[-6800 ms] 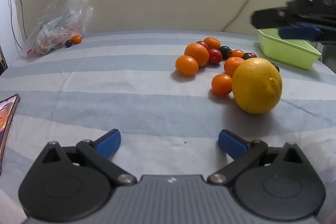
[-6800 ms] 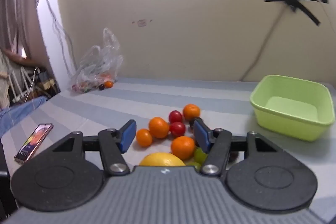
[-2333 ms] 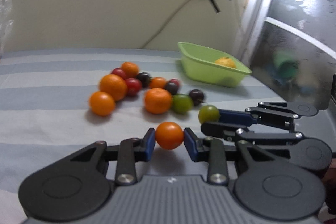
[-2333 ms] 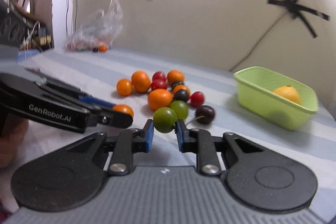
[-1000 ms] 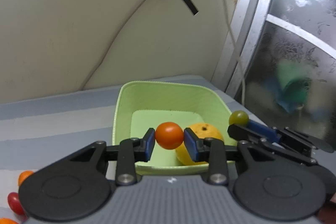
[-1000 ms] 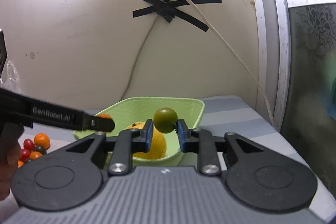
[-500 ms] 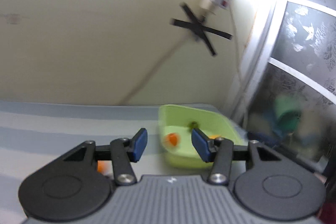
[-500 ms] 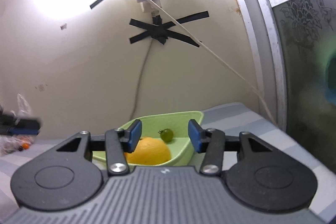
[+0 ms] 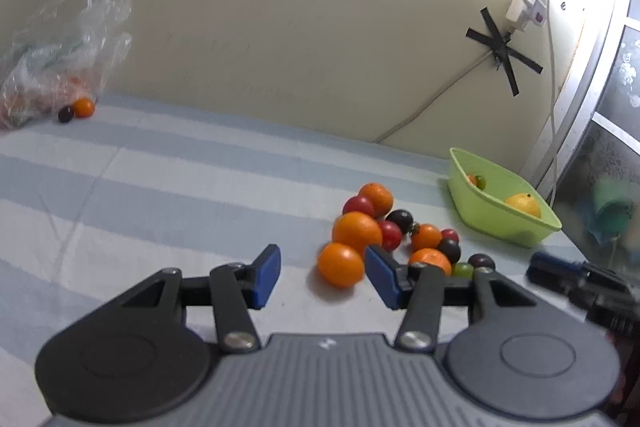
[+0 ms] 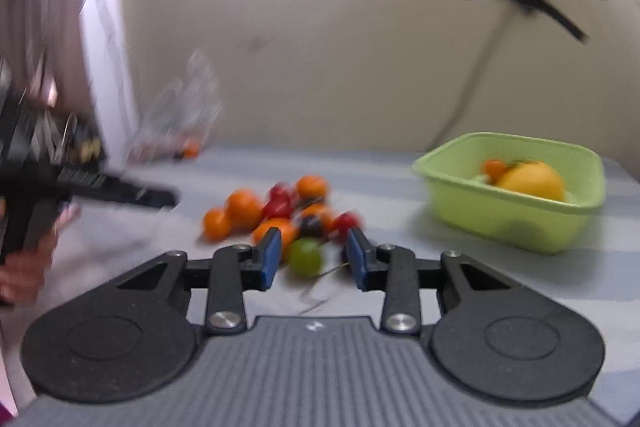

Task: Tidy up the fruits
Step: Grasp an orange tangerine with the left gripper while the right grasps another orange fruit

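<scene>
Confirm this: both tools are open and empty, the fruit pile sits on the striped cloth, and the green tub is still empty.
Not quite. The green tub is not empty: the right wrist view shows a big yellow fruit and a small orange one inside. The rest holds: left tool and right tool open and empty.

Spread left claw [image 9: 322, 277] before loose fruit pile [image 9: 394, 235]

The right wrist view is motion-blurred; the plastic bag [image 10: 176, 115] there is unreadable.
</scene>
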